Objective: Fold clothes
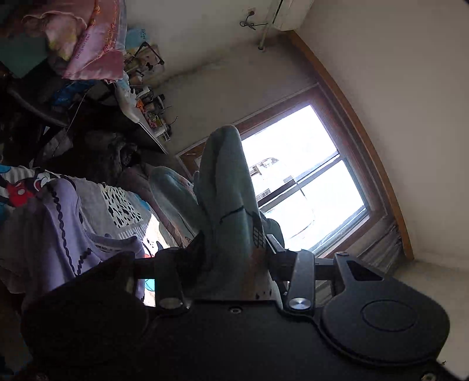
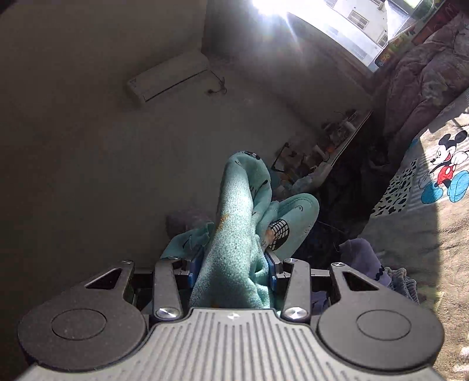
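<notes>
Both claws, left (image 1: 231, 243) and right (image 2: 234, 260), clamp teal garment (image 2: 237, 222); lilac top (image 1: 58, 234) beside.

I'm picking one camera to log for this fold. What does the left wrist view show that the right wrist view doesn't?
Only the left wrist view: pink pillows stacked up high and the full brown-framed window.
Only the right wrist view: blue pads on the fingers and a grey-purple quilt.
Both: a gripper clamped on the teal garment, the air conditioner, the Mickey Mouse bedsheet, a lilac garment.

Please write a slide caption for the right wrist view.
Right hand-held gripper clamps a teal garment, lifted toward the wall air conditioner.
</notes>
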`<action>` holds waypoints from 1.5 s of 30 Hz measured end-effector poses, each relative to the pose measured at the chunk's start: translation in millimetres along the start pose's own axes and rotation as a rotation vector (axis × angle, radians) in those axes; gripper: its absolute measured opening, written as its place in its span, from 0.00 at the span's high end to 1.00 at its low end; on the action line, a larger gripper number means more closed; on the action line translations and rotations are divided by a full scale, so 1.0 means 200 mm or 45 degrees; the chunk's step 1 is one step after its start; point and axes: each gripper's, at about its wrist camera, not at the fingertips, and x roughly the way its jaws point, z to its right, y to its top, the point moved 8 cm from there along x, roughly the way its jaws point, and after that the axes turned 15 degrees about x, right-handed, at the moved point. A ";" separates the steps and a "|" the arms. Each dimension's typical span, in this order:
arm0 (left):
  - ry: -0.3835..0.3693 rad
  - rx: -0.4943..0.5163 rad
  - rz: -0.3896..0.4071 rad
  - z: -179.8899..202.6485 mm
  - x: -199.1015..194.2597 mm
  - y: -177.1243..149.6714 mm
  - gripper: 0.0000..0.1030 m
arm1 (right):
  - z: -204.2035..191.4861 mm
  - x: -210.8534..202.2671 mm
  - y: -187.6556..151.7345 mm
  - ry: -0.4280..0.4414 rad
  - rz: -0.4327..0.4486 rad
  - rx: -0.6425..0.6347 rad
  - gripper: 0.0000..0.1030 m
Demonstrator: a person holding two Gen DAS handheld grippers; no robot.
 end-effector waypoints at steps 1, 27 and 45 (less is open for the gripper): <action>0.029 -0.018 -0.011 -0.09 0.04 -0.01 0.61 | 0.02 0.06 0.02 0.019 0.006 0.020 0.58; 0.655 0.262 -0.383 -0.33 -0.09 -0.24 0.20 | 0.59 0.21 -0.09 -0.919 -0.144 -0.274 0.21; 0.976 1.083 -0.563 0.23 -0.41 -0.34 0.00 | 0.06 -0.24 -0.49 -1.258 -0.304 -0.547 0.01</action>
